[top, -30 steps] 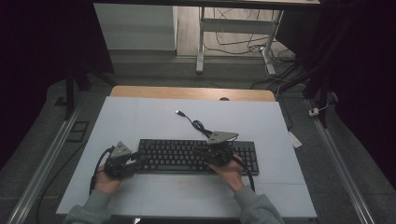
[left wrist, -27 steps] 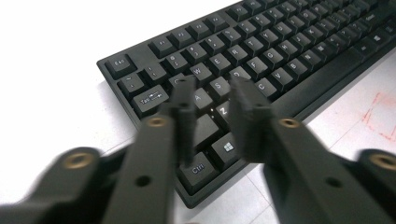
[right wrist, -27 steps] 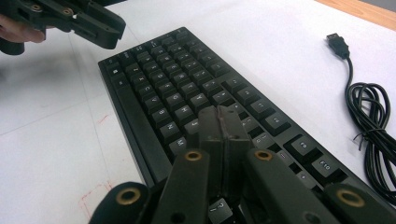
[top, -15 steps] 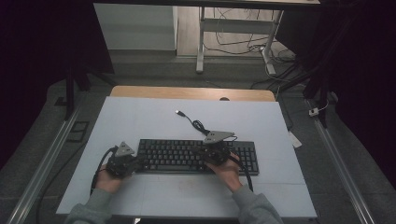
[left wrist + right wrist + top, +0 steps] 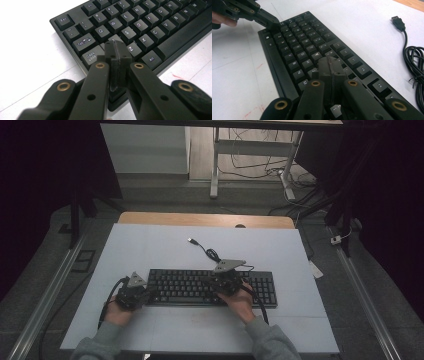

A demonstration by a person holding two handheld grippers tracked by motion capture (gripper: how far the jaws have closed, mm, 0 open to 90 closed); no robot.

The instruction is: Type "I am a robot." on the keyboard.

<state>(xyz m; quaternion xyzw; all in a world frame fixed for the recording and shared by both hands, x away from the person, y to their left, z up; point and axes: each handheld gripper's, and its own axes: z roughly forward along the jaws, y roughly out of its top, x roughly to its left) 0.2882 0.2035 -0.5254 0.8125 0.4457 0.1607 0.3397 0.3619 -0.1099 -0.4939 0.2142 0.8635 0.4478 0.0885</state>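
Note:
A black keyboard (image 5: 210,287) lies flat on the white table top, and its cable ends in a loose USB plug (image 5: 191,240). My left gripper (image 5: 115,48) is shut with nothing between its jaws. Its tips are at the key just right of Caps Lock (image 5: 91,56); whether they press it I cannot tell. That gripper (image 5: 145,295) sits at the keyboard's left end. My right gripper (image 5: 329,63) is also shut and empty, with its tips over the letter keys right of the middle. From above, the right gripper (image 5: 225,282) is over the keyboard's right half.
The coiled black cable (image 5: 415,65) and USB plug (image 5: 398,21) lie on the table behind the keyboard. The white top (image 5: 150,245) has bare room on every side, with a wooden edge (image 5: 205,219) at the back. Metal rails run down both sides.
The left gripper looks narrower than a second ago, its jaws drawn together at the keyboard's left end. Both hands and the keyboard have kept their places.

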